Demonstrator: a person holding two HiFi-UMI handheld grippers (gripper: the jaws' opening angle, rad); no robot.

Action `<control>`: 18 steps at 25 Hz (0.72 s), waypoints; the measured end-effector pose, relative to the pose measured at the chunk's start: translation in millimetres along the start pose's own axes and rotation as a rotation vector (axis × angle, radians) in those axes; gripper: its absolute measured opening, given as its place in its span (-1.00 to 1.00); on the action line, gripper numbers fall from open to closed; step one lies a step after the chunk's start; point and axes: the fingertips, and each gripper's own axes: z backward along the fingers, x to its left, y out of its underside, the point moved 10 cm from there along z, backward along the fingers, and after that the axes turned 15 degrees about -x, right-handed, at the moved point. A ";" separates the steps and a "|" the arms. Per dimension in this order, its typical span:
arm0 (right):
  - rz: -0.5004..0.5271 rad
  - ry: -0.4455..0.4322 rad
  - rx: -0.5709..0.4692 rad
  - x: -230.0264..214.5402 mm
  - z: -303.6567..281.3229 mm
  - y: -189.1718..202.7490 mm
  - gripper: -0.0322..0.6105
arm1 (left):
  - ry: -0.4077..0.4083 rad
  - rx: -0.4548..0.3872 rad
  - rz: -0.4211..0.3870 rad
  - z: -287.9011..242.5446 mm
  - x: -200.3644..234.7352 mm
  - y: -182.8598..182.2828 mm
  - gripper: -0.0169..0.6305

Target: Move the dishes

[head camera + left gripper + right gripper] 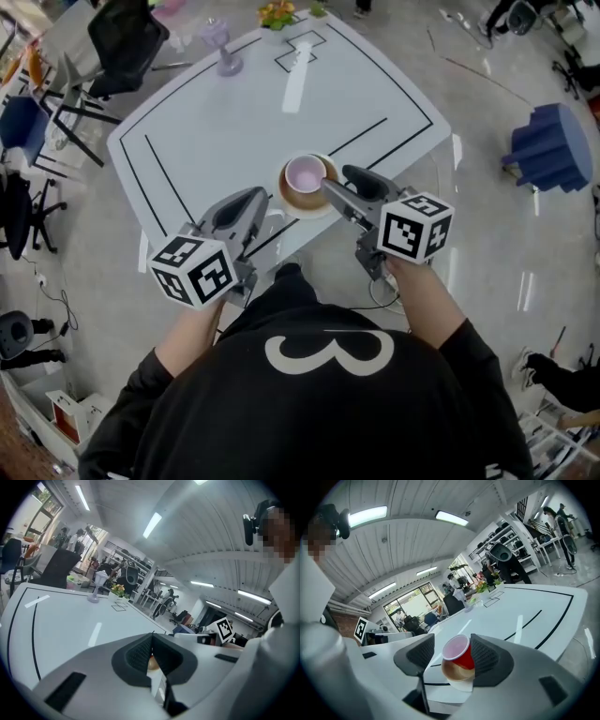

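Note:
A stack of dishes stands near the table's front edge: a white plate [327, 207], a brown bowl [292, 198] on it, and a red cup [304, 174] with a pale pink inside in the bowl. My right gripper [337, 186] reaches the stack from the right. In the right gripper view the cup [458, 650], bowl [458, 672] and plate [464, 687] sit between the jaws; the cup lies close to the right pad [483, 657] and the left pad stands apart. The left gripper [262, 198] hovers left of the stack, jaws together and empty [151, 641].
A lilac goblet [225, 49] and a small flower pot [277, 13] stand at the table's far end. Black lines mark the white table [216, 122]. A black office chair [125, 36] stands at the far left, and a blue stool [551, 145] on the floor to the right.

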 end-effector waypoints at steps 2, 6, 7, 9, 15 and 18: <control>-0.014 0.005 0.030 -6.9 -11.0 4.9 -0.21 | -0.006 0.008 0.007 -7.0 7.7 -0.7 -0.94; -0.034 0.040 0.080 -17.5 -26.8 13.1 -0.29 | -0.004 0.036 0.019 -16.3 20.4 -1.3 -0.94; -0.038 0.049 0.092 -19.8 -31.0 14.6 -0.31 | -0.002 0.041 0.021 -19.0 24.0 -2.2 -0.94; -0.044 0.063 0.119 -23.0 -38.5 17.0 -0.35 | 0.004 0.051 0.029 -24.1 30.5 -3.8 -0.94; -0.048 0.108 0.184 -26.0 -48.8 18.8 -0.61 | 0.021 0.083 0.067 -35.9 51.3 -1.5 -0.94; -0.040 0.129 0.193 -24.5 -51.6 19.2 -0.64 | 0.028 0.095 0.104 -39.7 65.5 2.9 -0.94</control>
